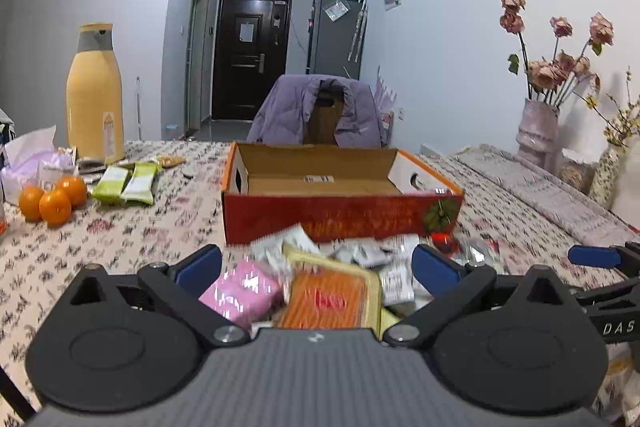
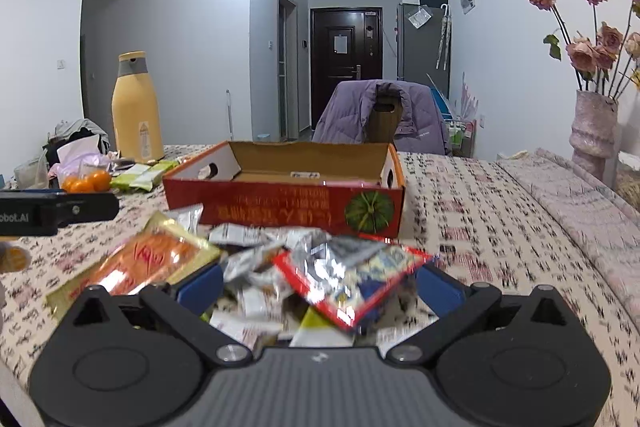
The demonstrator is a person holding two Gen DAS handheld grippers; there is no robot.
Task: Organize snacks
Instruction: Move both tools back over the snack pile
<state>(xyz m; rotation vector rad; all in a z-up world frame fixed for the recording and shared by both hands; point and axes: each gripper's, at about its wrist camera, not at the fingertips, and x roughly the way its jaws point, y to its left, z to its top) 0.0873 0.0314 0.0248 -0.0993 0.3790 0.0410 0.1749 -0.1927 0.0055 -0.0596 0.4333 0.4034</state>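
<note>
An open red cardboard box stands on the floral tablecloth, also in the right wrist view. A pile of snack packets lies in front of it. My left gripper is open above a pink packet and an orange packet. My right gripper is open around a red-edged silver packet, not closed on it. The orange packet lies to its left. The right gripper's finger shows at the right of the left wrist view.
A yellow flask, three oranges and green packets are at the far left. A vase of dried roses stands at the right. A chair with a purple jacket stands behind the table.
</note>
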